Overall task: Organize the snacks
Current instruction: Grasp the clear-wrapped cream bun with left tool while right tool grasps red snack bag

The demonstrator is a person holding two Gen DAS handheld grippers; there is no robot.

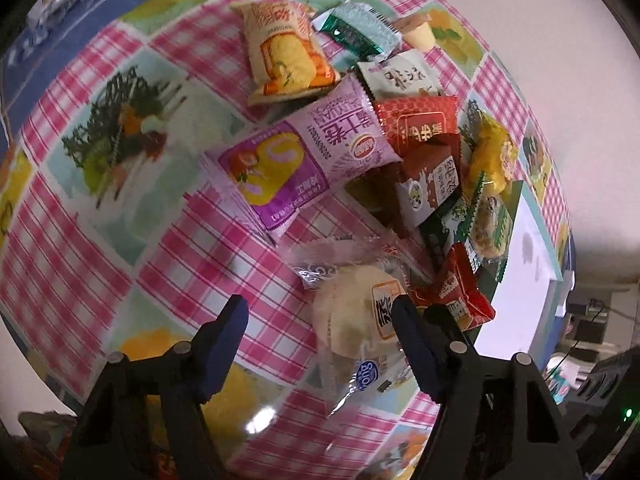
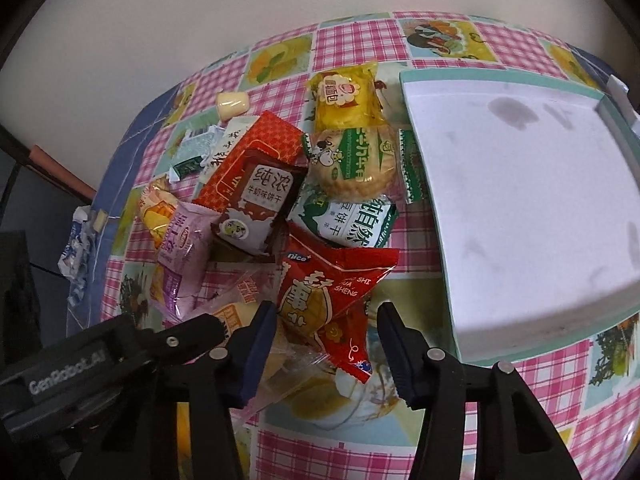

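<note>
A pile of wrapped snacks lies on the checked tablecloth. My left gripper (image 1: 320, 320) is open, low over a clear-wrapped pale bun (image 1: 352, 320) at the near end of the pile; its right finger (image 1: 412, 332) is at the bun's edge. A purple roll-cake packet (image 1: 296, 160) and a yellow packet (image 1: 280, 52) lie beyond. My right gripper (image 2: 326, 332) is open, its jaws either side of a red peanut packet (image 2: 320, 300). A brown biscuit packet (image 2: 256, 204), a green-wrapped round biscuit (image 2: 352, 160) and a yellow cake packet (image 2: 344, 98) lie behind it.
A white tray with a teal rim (image 2: 520, 208) stands right of the pile; it also shows in the left wrist view (image 1: 520, 288). A small pudding cup (image 2: 232, 105) sits at the far side. A crumpled blue-white wrapper (image 2: 76, 256) lies at the table's left edge.
</note>
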